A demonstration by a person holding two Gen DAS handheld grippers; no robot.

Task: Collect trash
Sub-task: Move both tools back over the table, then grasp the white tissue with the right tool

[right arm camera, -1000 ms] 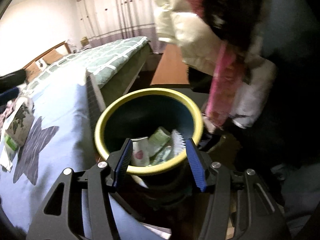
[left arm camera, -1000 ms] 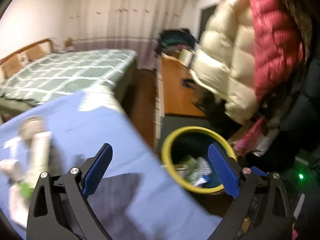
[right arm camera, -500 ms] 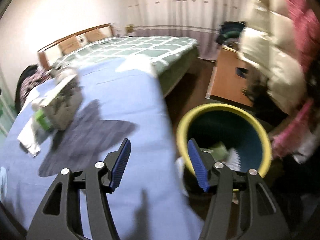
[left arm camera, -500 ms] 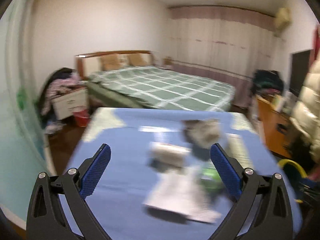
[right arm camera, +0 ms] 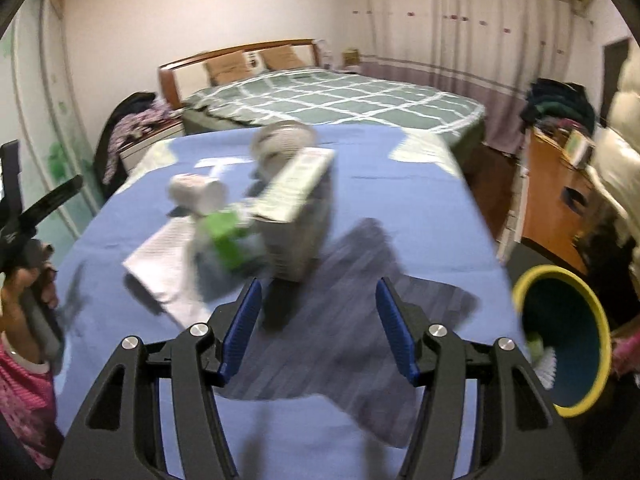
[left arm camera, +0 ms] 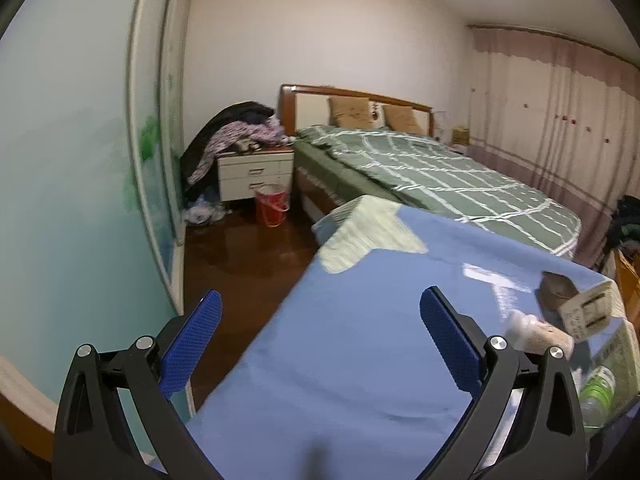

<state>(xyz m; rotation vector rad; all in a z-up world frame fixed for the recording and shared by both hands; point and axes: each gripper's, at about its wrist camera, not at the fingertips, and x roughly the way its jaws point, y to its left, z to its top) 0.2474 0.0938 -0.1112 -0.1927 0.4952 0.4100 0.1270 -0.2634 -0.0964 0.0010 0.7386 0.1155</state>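
Observation:
A heap of trash lies on the blue-covered table point(right arm camera: 360, 200): a cardboard box point(right arm camera: 298, 208), a white cup point(right arm camera: 196, 194), a green wrapper point(right arm camera: 226, 236) and a flat white packet point(right arm camera: 160, 256). My right gripper point(right arm camera: 318, 326) is open and empty, just short of the box. The yellow-rimmed bin point(right arm camera: 560, 340) stands off the table's right edge with trash inside. My left gripper point(left arm camera: 316, 340) is open and empty over the table's left edge; the box point(left arm camera: 586, 314) and cup point(left arm camera: 536, 334) sit at its far right.
A green checked bed point(left arm camera: 432, 176) lies beyond the table. A white nightstand point(left arm camera: 254, 172) piled with clothes and a red bucket point(left arm camera: 272, 204) stand on the wooden floor at left. A wooden desk point(right arm camera: 556, 192) and hanging coats are at right.
Both grippers swung left, away from the bin. The right now faces the trash heap on the table. The left has turned past the heap toward the table's left edge.

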